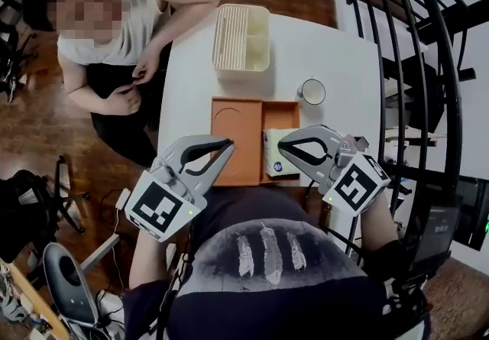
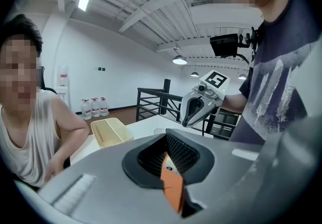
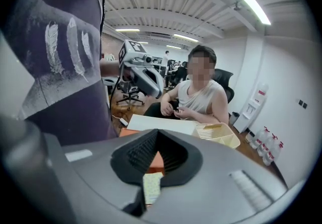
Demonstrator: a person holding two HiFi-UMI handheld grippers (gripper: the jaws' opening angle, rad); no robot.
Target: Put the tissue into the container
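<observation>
The tissue pack (image 1: pixel 280 153) lay in the right compartment of the orange tray (image 1: pixel 237 140) at your edge of the table (image 1: pixel 336 56), with the cream container (image 1: pixel 218 38) well apart at the far end. Your right gripper (image 1: pixel 283 146) hovered just beside the pack, jaws pressed together on nothing. Your left gripper (image 1: pixel 228 145), jaws likewise together and empty, hung over the tray's left compartment.

The likeliest trouble lay in the pickup. The pack sat close against the tray's walls, so a jaw lowered too near one could catch the rim and shift the whole tray. A pinch on the soft wrapper alone might have let the pack slip on the way across.

Beyond the tray the tabletop was mostly bare, though a cup (image 1: pixel 312 92) stood right of the route. A seated person (image 1: pixel 114 17) crowded the far-left corner beside the container, and a black railing (image 1: pixel 428 63) hemmed the right edge.
</observation>
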